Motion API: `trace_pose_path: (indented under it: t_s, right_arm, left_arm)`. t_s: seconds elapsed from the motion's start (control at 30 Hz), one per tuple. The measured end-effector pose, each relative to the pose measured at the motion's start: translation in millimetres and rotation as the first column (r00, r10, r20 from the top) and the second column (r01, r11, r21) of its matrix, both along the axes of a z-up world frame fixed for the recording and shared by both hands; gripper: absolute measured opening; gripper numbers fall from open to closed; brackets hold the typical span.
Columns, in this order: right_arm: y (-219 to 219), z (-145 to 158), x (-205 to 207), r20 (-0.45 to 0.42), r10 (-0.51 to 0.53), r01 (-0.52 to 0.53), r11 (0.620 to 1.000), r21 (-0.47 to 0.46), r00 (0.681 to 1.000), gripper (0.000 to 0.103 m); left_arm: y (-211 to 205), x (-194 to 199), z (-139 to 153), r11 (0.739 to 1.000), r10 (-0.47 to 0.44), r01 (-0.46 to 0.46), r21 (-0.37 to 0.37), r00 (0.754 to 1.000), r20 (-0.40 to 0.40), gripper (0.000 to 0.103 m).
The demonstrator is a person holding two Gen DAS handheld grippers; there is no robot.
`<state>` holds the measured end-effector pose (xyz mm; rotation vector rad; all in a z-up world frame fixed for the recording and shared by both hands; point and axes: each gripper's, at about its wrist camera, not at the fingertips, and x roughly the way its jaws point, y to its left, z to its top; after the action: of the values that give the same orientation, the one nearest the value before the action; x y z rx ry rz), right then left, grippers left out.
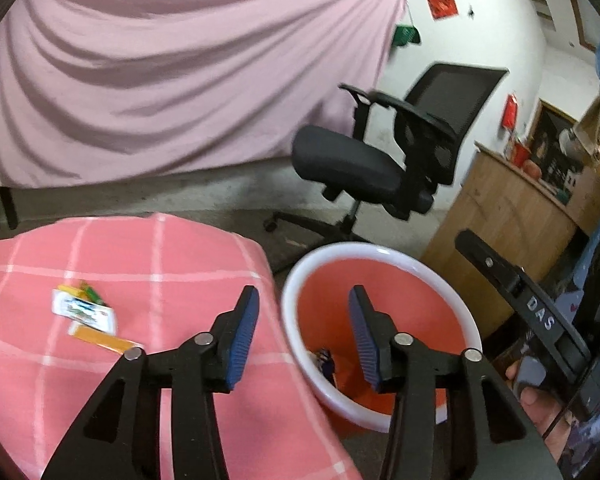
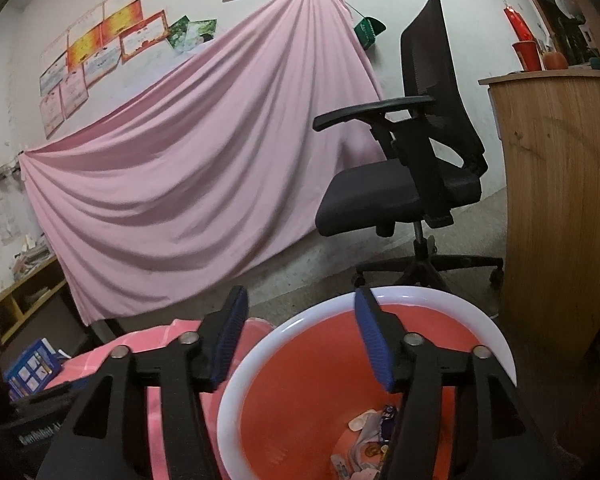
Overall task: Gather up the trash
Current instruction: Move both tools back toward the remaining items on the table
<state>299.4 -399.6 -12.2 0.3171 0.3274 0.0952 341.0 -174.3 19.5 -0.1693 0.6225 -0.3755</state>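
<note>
Wrappers [image 1: 85, 312] lie on the pink checked cloth [image 1: 172, 256] — others [image 2: 370, 440] sit at the bottom of the red bin [image 1: 380, 256], just beside the table. Both the left gripper [image 1: 304, 336] and right gripper [image 2: 300, 340] hang spread and empty — the right above the bin.

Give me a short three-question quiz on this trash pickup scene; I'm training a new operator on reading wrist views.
1. True or false: the left tool is shut on a wrapper.
2. Where do the wrappers not yet collected lie? A) on the pink checked cloth B) on the office chair C) on the wooden cabinet
3. Fill in: the red bin has a ____ rim, and the right tool hangs above it.

Key: 1 false, both tools are open and hold nothing; 2 A; 3 white.
</note>
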Motion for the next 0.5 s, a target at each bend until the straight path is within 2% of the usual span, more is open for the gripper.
trace_pose_path:
  t_s: [0.1,0.2,0.27,0.33,0.37,0.4,0.5]
  right_arm:
    - [7,6,-2,0.036,0.016,-0.016,1.000,0.007,0.999,0.067]
    - [18,14,-6,0.086,0.031,-0.033,0.999,0.014,0.996,0.079]
    - [27,20,-8,0.112,0.048,-0.051,0.999,0.017,0.993,0.086]
    - [37,25,-8,0.134,0.073,-0.076,0.997,0.013,0.988,0.092]
    - [42,29,-9,0.149,0.086,-0.088,0.996,0.008,0.985,0.099]
    - [48,32,-13,0.176,0.100,-0.101,0.995,0.001,0.979,0.103]
    - [62,40,-23,0.248,0.128,-0.124,0.992,-0.031,0.960,0.103]
  left_arm:
    - [19,-6,11,0.999,0.046,-0.046,-0.005,0.998,0.033,0.045]
    - [38,-15,20,0.995,0.101,-0.101,-0.009,0.992,0.072,0.056]
    - [56,-24,29,0.988,0.154,-0.151,-0.033,0.981,0.114,0.070]
    - [72,-33,34,0.979,0.203,-0.195,-0.064,0.967,0.156,0.095]
    - [82,-41,38,0.969,0.244,-0.231,-0.089,0.951,0.191,0.100]
    - [89,-45,40,0.963,0.268,-0.251,-0.103,0.939,0.215,0.101]
    - [108,-58,46,0.948,0.317,-0.297,-0.113,0.906,0.280,0.101]
